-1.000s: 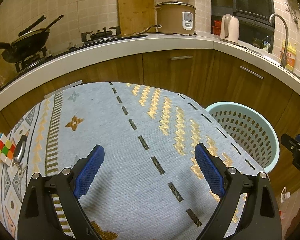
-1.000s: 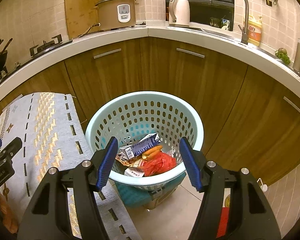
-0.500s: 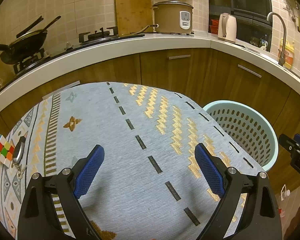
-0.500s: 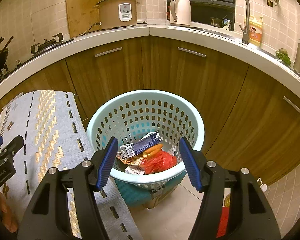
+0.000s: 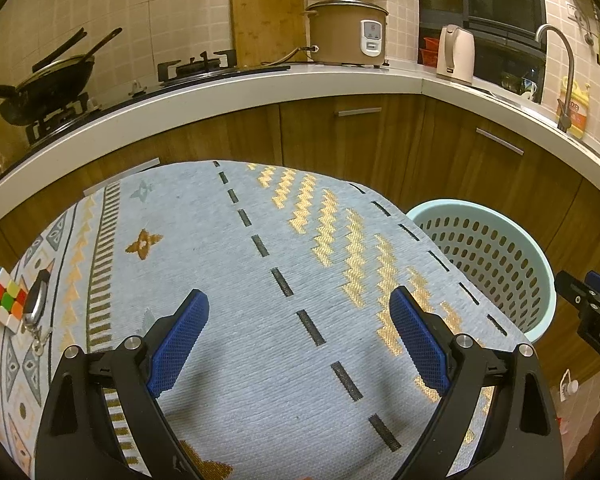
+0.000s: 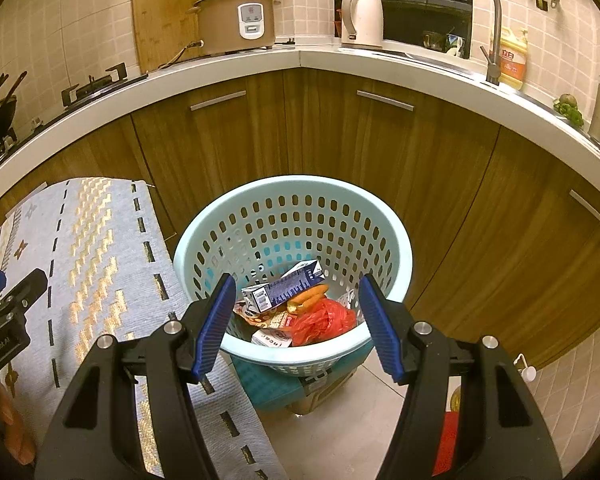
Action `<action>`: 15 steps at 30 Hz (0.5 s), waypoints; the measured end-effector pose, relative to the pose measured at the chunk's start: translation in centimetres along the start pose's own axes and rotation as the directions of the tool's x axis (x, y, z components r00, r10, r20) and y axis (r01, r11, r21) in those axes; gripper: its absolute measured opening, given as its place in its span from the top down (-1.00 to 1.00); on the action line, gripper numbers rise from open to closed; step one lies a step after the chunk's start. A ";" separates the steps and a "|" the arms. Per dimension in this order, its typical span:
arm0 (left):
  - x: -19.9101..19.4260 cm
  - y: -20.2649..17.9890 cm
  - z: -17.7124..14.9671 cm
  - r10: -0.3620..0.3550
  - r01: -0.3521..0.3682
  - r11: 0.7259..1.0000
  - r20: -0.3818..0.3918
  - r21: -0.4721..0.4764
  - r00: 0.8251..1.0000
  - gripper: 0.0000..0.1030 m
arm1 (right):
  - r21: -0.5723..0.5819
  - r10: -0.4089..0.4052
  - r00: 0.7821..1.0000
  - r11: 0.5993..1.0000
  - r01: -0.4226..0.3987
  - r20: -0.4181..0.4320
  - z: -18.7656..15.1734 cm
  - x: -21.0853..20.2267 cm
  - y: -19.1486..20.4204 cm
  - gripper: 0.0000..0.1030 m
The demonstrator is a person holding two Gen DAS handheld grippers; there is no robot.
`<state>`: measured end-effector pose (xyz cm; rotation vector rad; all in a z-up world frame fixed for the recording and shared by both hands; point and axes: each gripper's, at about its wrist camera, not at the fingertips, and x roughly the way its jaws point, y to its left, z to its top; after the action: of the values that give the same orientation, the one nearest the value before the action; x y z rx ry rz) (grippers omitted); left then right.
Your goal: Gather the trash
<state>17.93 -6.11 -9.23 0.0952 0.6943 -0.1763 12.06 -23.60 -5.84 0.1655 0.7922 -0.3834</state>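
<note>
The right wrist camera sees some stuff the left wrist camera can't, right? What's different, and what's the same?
Only the right wrist view looks into the pale green plastic basket: a blue and white carton, a crumpled red plastic bag and orange carrots lie inside, behind the open, empty right claw.

Only the left wrist view shows the colourful puzzle cube, the black key fob and the black wok.

Both show the basket, the patterned grey tablecloth, the brown rice cooker and the white kettle.

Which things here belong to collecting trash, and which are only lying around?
Job:
- basket
- carton
- red bag

Lying around:
- puzzle cube
- key fob
- kettle
- rice cooker
</note>
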 end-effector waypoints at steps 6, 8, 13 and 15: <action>0.0 0.0 0.0 0.001 -0.001 1.000 0.000 0.002 1.000 -0.73 | 0.004 0.010 1.000 1.000 -0.010 -0.010 0.0 0.1 0.0 -0.17; 0.1 0.1 0.0 -0.001 0.001 1.000 -0.003 -0.002 1.000 -0.73 | 0.010 0.012 1.000 1.000 -0.012 -0.011 0.0 0.0 -0.1 -0.17; 0.1 0.0 0.0 -0.001 0.001 1.000 -0.004 -0.002 1.000 -0.73 | 0.009 0.008 1.000 1.000 -0.008 -0.003 0.0 -0.2 -0.3 -0.17; 0.1 0.0 0.0 0.000 0.000 1.000 -0.003 0.002 1.000 -0.73 | 0.008 0.008 1.000 1.000 -0.008 -0.003 0.0 -0.2 -0.3 -0.17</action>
<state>18.05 -6.09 -9.31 0.0972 0.6973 -0.1766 11.83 -23.81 -5.65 0.1773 0.7926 -0.3787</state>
